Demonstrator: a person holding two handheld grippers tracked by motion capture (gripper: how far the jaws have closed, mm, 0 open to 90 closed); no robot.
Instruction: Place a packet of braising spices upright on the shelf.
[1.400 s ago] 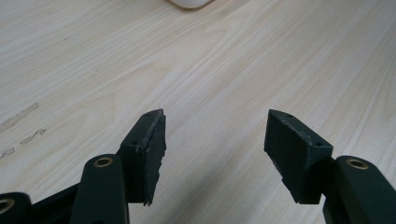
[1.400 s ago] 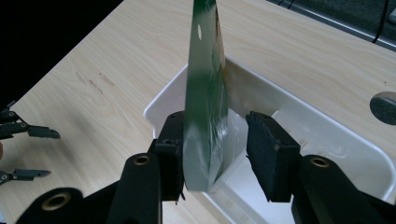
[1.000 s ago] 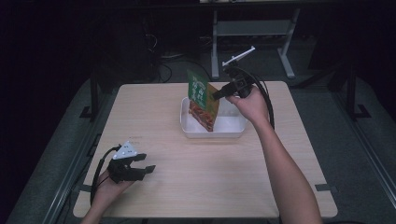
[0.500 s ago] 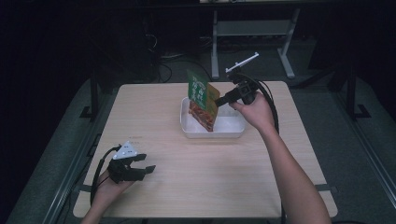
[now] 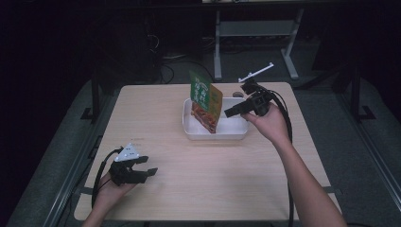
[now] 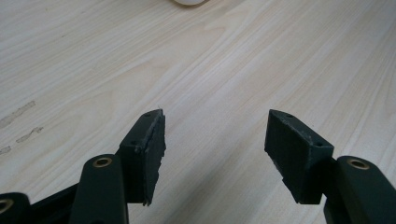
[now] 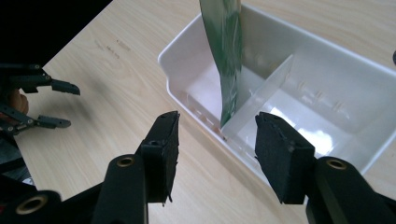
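Snack pouch (image 5: 206,101) stands upright in the white divided tray (image 5: 215,135), left compartment, leaning on the divider. Right gripper (image 5: 230,112) is just beside the tray, jaws just been opening, nothing between them. Left gripper (image 5: 150,166) rests near the table's (image 5: 189,189) front-left corner, jaws spread, empty.

**Snack pouch upright in the white bin**

A green and orange snack pouch (image 5: 205,106) stands upright, slightly tilted, in the left compartment of a white divided bin (image 5: 215,133), against its divider (image 7: 261,95), toward the table's (image 5: 213,189) far side.
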